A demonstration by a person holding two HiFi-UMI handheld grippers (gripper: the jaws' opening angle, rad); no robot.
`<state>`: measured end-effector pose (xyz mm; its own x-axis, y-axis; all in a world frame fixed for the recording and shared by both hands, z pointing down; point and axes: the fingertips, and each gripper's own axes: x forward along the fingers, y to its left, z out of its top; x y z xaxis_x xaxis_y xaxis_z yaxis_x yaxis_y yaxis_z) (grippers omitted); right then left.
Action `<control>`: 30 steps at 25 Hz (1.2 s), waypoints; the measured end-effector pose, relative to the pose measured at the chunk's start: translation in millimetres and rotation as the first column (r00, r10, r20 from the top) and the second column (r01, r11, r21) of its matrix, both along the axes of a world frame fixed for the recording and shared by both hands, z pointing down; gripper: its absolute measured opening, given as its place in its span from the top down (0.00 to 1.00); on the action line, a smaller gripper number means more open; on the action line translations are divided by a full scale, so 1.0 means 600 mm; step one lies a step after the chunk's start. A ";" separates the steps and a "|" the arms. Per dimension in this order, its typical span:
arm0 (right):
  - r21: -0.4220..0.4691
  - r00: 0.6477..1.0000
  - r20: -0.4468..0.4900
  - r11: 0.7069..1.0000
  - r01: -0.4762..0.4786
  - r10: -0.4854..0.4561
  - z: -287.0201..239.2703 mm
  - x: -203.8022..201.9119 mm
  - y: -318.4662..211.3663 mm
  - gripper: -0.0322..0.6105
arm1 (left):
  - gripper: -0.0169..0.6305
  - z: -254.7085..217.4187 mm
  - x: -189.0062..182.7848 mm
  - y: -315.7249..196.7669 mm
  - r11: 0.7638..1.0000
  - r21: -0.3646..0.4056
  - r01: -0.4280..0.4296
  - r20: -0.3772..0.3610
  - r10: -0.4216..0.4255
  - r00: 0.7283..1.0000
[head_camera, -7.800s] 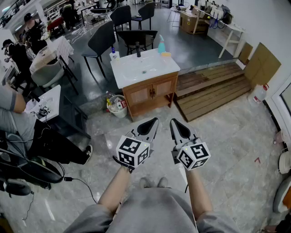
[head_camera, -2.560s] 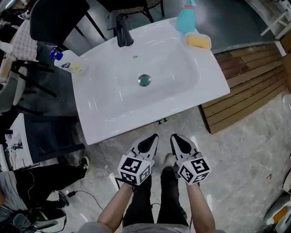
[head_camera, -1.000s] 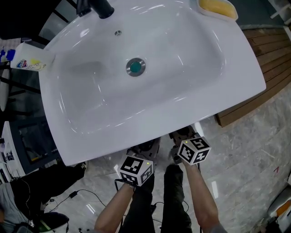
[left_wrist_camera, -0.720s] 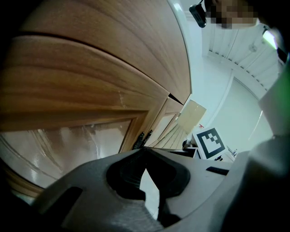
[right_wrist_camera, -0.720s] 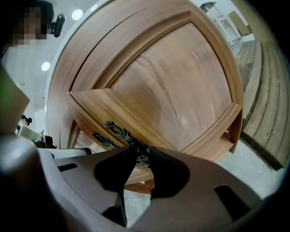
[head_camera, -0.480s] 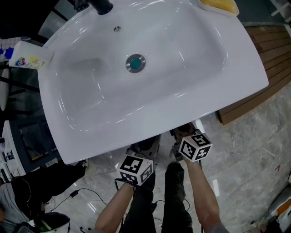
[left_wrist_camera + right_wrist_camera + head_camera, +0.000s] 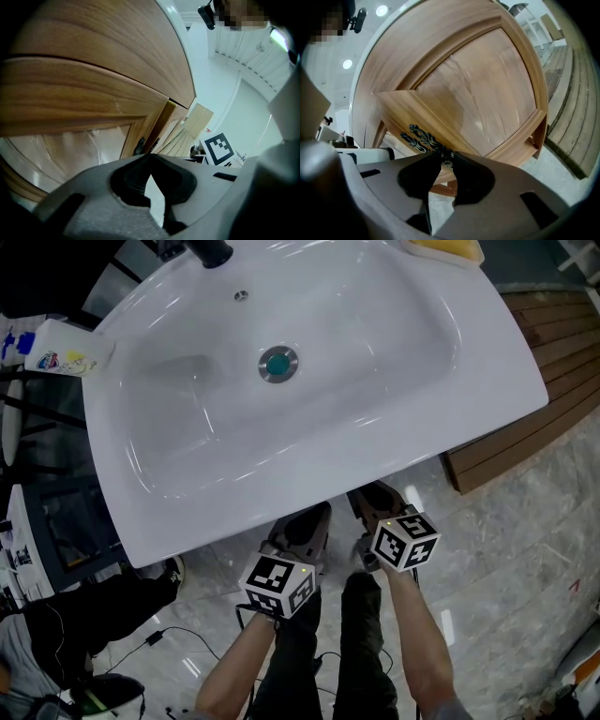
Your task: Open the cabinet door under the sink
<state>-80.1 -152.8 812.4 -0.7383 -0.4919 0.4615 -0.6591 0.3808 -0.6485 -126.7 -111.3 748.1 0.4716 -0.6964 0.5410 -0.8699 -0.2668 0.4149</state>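
Head view: a white ceramic sink (image 7: pixel 394 381) fills the upper frame. A round green drain (image 7: pixel 278 363) sits near its middle, a black faucet (image 7: pixel 208 251) at the top edge, a yellow sponge (image 7: pixel 441 247) at the top right and a white plastic bottle (image 7: pixel 66 357) at the left edge.
Left tool (image 7: pixel 300 526): lower centre, just below the sink's front rim. In the left gripper view its jaw tips are pressed together with nothing between them, and it points at the wooden cabinet front.
Right tool (image 7: pixel 373 502): just right of the left tool, also at the sink's front rim. In the right gripper view its jaws pinch the lower end of an ornate dark metal handle (image 7: pixel 423 136).
Door: the light brown wooden cabinet door (image 7: pixel 487 89) fills the centre and upper right of the right gripper view. The handle is on its left edge, and a second like handle is just beside it.
Floor: grey marble floor (image 7: pixel 525 549) at lower right, with a brown slatted wooden platform (image 7: pixel 562 352) at the right edge.
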 end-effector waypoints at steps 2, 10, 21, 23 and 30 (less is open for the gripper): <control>0.001 1.000 -0.002 1.000 0.004 -0.004 0.000 0.005 0.006 0.82 | 0.96 -0.001 0.004 0.000 1.000 0.003 0.002 -0.001 -0.002 1.000; -0.006 1.000 0.003 1.000 -0.006 0.006 0.000 0.029 0.032 0.82 | 0.96 -0.005 0.019 0.010 1.000 0.008 -0.008 0.000 0.008 1.000; -0.012 1.000 0.000 1.000 -0.004 0.004 -0.001 0.051 0.055 0.82 | 0.96 -0.007 0.033 0.015 1.000 0.011 -0.024 0.002 0.024 1.000; -0.010 1.000 -0.009 1.000 -0.001 0.001 -0.001 0.059 0.062 0.82 | 0.96 -0.006 0.040 0.017 0.999 0.010 -0.031 -0.001 0.031 1.000; -0.022 0.999 -0.029 0.999 -0.025 0.025 -0.002 0.092 0.087 0.83 | 0.96 -0.008 0.057 0.023 0.998 0.011 -0.063 -0.012 0.063 0.998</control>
